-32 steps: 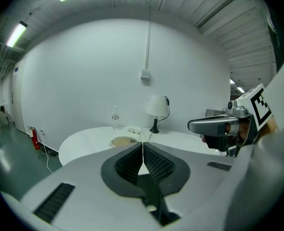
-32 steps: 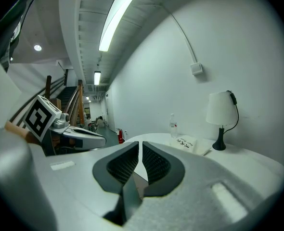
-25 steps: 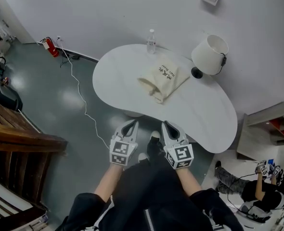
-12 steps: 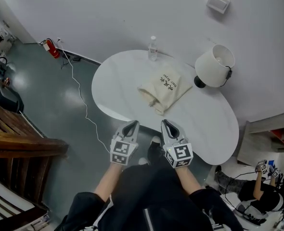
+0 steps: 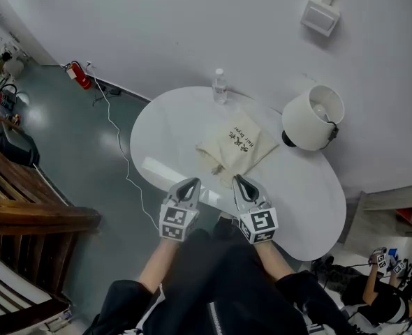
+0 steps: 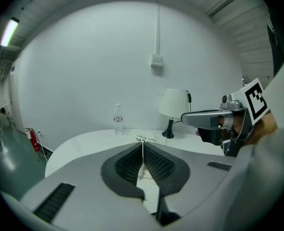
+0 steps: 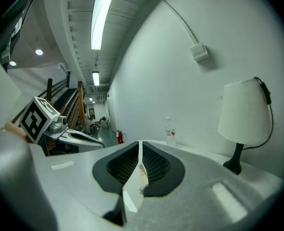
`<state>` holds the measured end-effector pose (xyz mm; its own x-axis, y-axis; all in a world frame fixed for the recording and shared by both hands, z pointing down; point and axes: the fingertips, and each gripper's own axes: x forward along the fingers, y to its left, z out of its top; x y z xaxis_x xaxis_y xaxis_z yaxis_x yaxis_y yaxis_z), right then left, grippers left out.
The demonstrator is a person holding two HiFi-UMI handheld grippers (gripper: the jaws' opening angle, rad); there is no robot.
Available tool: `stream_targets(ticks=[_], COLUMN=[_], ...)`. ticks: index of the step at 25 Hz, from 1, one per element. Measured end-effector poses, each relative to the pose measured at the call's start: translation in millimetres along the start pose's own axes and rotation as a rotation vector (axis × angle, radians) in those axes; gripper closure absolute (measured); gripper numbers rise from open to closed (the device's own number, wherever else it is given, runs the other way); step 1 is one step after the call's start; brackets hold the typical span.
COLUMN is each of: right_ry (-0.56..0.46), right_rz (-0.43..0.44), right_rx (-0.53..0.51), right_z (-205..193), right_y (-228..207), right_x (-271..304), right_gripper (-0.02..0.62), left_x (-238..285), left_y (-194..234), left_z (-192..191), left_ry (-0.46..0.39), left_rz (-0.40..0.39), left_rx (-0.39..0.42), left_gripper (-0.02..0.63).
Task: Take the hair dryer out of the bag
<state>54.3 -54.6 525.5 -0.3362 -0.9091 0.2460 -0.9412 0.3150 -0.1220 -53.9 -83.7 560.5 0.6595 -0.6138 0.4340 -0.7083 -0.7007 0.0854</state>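
A cream cloth bag [image 5: 235,146] with black print lies flat on the white oval table [image 5: 171,128], its mouth toward me; the hair dryer is not visible. In the left gripper view only the bag's printed edge [image 6: 146,139] shows over the jaws. My left gripper [image 5: 191,184] hangs over the table's near edge, shut and empty. Beside it my right gripper [image 5: 239,181] is shut and empty too, just short of the bag's mouth. The jaws of both meet at the tips in the left gripper view [image 6: 143,144] and the right gripper view [image 7: 140,144].
A clear water bottle [image 5: 220,86] stands at the table's far edge. A white-shaded lamp [image 5: 312,116] on a black base stands at the right, close to the bag. A white cable [image 5: 115,128] runs across the floor left of the table, near a red extinguisher [image 5: 80,76].
Both grippers have moved forward from in front of the table to over its near edge, closer to the bag. They stay shut.
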Motion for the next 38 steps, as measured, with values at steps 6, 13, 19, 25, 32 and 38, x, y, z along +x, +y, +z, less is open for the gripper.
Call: stream_targets(ticks=[6,13,19,25,32,38], right_ry=[0.023,0.032,0.046,0.123,0.231,0.321], right_rz=[0.021,0.010,-0.022,-0.029,-0.015,-0.003], right_rx=[-0.009,-0.004,-0.003,-0.034,-0.059,-0.071], right_z=[0.3,4.0,4.1,-8.9,-28.3,-43.2], right_y=[-23.5,-32.4,-33.5,-30.6,-31.3,-30.1], right_x=[17.5,33.5,38.3,45.6,54.0,61.3], right_gripper=[0.581,0.565,0.552,0.531,0.492,0.489], left_x=[27.0,47.9,58.6,63.6,66.3,65.9], left_y=[2.2,9.3,14.3,17.5,20.1,26.2], left_z=[9.9,15.9,20.1,17.5,13.5,8.6], left_ry=[0.016,0.030,0.034,0.042,0.045,0.058], left_rz=[0.013,-0.020,-0.062,-0.093,-0.109,-0.105], left_rx=[-0.012,-0.005,0.002,0.006,-0.008,-0.016], left_gripper=[0.592,0.592,0.592,0.592,0.592,0.592])
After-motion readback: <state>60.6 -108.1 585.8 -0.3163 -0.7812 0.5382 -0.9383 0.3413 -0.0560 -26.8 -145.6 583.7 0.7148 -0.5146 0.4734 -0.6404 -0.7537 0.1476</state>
